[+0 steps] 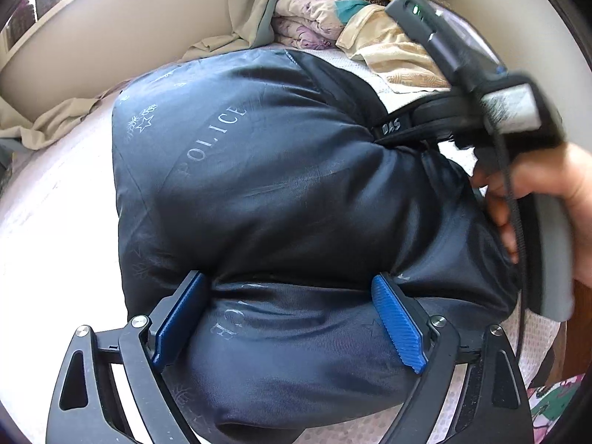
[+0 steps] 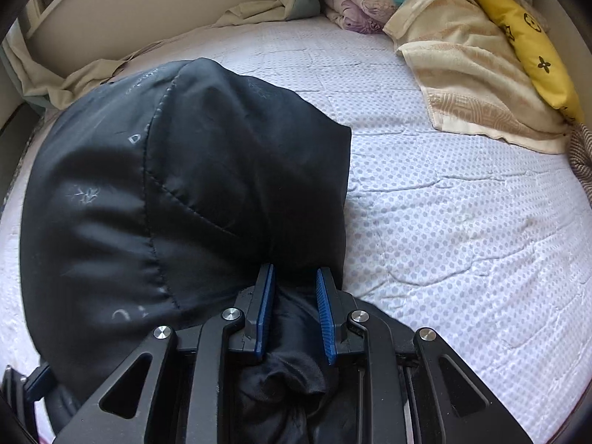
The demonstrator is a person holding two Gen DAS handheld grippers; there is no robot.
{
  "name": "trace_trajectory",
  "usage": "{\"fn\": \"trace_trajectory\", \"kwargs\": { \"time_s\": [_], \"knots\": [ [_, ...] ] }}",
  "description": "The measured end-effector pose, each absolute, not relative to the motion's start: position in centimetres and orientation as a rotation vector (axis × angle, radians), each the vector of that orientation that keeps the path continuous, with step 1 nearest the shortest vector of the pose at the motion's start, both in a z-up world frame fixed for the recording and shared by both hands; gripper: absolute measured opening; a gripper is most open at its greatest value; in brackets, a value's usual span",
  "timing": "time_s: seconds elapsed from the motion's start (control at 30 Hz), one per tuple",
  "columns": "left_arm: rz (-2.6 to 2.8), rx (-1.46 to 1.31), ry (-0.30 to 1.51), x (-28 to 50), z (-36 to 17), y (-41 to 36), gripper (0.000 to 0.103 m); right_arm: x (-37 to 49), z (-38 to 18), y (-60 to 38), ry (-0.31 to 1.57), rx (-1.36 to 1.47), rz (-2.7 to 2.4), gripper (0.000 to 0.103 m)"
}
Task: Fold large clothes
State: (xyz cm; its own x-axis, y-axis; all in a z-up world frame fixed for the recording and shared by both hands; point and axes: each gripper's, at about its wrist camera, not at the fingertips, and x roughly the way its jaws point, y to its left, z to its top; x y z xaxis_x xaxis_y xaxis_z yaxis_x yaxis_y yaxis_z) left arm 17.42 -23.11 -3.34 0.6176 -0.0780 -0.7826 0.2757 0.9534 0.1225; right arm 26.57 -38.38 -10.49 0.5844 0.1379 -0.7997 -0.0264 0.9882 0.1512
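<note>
One fold underway on the dark padded "POLICE" jacket (image 1: 281, 185).
Left hand-held gripper (image 1: 292, 318) spread wide astride it; right hand-held gripper (image 2: 295, 314) pinches bunched fabric; flattening on the white bed (image 2: 462, 222) remains.

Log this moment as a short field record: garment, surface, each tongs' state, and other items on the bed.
garment: dark padded jacket, lining out, "POLICE" print visible, bunched on the bed
surface: white dotted mattress cover
left tongs: wide apart, straddling a thick fold of the jacket; grip not clear
right tongs: closed on a gathered bunch of the jacket's fabric
other items: cream towel, yellow patterned pillow, folded quilts at the far edge
fold status: not yet a neat fold
</note>
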Motion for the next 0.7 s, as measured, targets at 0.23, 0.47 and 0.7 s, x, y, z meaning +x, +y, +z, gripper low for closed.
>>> {"fn": "trace_trajectory", "kwargs": {
  "time_s": [0.23,0.47,0.7],
  "knots": [
    [-0.21,0.234,0.866,17.2,-3.7,-23.1,0.094,26.2,-12.2,-39.9,0.855,0.227,0.11,0.03],
    [-0.194,0.204,0.846,16.6,-2.4,-23.5,0.099,25.7,-12.5,-40.7,0.815,0.25,0.066,0.045],
    [-0.193,0.237,0.833,16.6,-3.6,-24.0,0.102,25.7,-12.2,-40.6,0.829,0.245,0.047,0.049]
  ]
}}
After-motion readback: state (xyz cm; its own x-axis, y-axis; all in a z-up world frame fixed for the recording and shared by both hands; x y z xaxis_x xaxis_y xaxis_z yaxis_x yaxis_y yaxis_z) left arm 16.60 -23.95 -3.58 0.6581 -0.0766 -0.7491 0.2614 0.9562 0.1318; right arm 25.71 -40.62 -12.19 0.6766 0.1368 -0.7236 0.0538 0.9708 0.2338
